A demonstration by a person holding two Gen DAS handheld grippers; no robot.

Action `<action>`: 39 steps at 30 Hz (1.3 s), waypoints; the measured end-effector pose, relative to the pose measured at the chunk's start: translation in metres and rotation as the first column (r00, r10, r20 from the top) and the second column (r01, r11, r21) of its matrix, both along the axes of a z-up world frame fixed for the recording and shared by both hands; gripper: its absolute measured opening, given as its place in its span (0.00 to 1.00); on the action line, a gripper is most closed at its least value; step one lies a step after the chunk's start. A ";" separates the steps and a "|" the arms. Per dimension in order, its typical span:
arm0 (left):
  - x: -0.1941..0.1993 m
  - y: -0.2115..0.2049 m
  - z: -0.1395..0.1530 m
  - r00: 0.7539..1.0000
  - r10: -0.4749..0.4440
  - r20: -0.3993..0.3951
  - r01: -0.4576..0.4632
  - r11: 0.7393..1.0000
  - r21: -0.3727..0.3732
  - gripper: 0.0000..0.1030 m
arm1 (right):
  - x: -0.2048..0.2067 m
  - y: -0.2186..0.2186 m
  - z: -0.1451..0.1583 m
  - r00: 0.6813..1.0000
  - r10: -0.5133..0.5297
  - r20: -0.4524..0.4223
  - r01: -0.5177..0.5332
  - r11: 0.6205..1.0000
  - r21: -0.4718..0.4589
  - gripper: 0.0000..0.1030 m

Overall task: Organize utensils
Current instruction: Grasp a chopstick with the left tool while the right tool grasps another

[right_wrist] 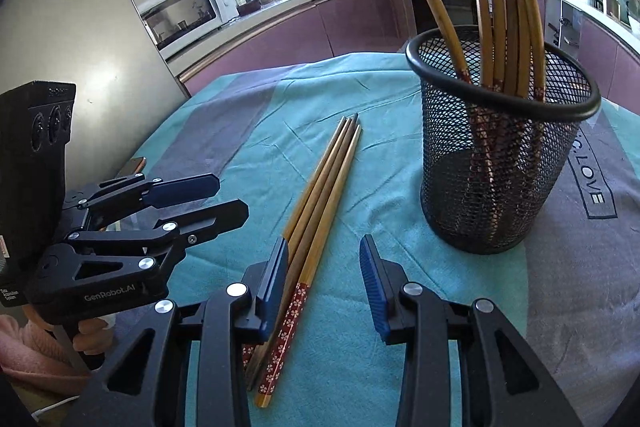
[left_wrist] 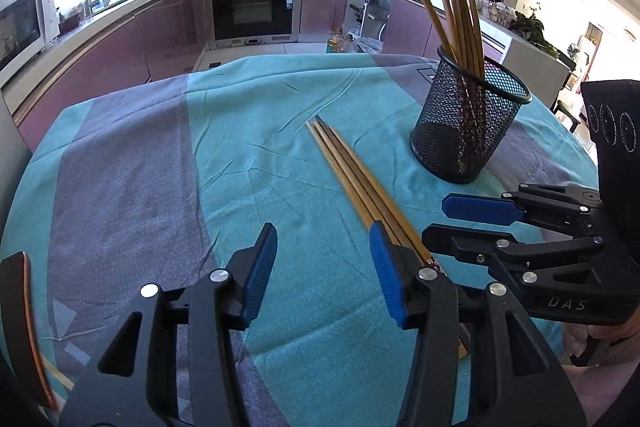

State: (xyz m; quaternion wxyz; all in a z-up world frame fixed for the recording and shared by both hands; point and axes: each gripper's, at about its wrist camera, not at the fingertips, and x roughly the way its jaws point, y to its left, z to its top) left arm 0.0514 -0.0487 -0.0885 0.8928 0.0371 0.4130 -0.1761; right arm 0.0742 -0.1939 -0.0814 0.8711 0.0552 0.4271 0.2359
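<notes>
four brown chopsticks (right_wrist: 320,195) with red flower-pattern ends lie flat and close together on the cloth, thin tips pointing away from both cameras. just beside them a black mesh holder (right_wrist: 496,163) stands upright, holding more chopsticks of the same kind (right_wrist: 504,7) with patterned ends down.

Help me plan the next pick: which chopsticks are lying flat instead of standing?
The loose chopsticks lie flat, bunched side by side on the tablecloth left of the mesh holder. The other chopsticks stand upright inside that holder.
</notes>
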 end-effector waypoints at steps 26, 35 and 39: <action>0.024 -0.024 -0.025 0.994 -0.065 -0.087 0.066 0.998 0.006 0.44 | 0.009 -0.004 -0.009 0.998 -0.051 -0.028 0.049 0.996 -0.080 0.27; 0.029 -0.023 -0.028 0.992 -0.073 -0.102 0.074 0.997 0.012 0.30 | 0.013 0.000 -0.009 0.999 -0.042 -0.021 0.040 0.995 -0.094 0.27; 0.032 -0.020 -0.027 0.990 -0.074 -0.117 0.075 0.997 0.005 0.28 | 0.018 0.006 -0.008 0.999 -0.038 -0.010 0.036 0.992 -0.118 0.27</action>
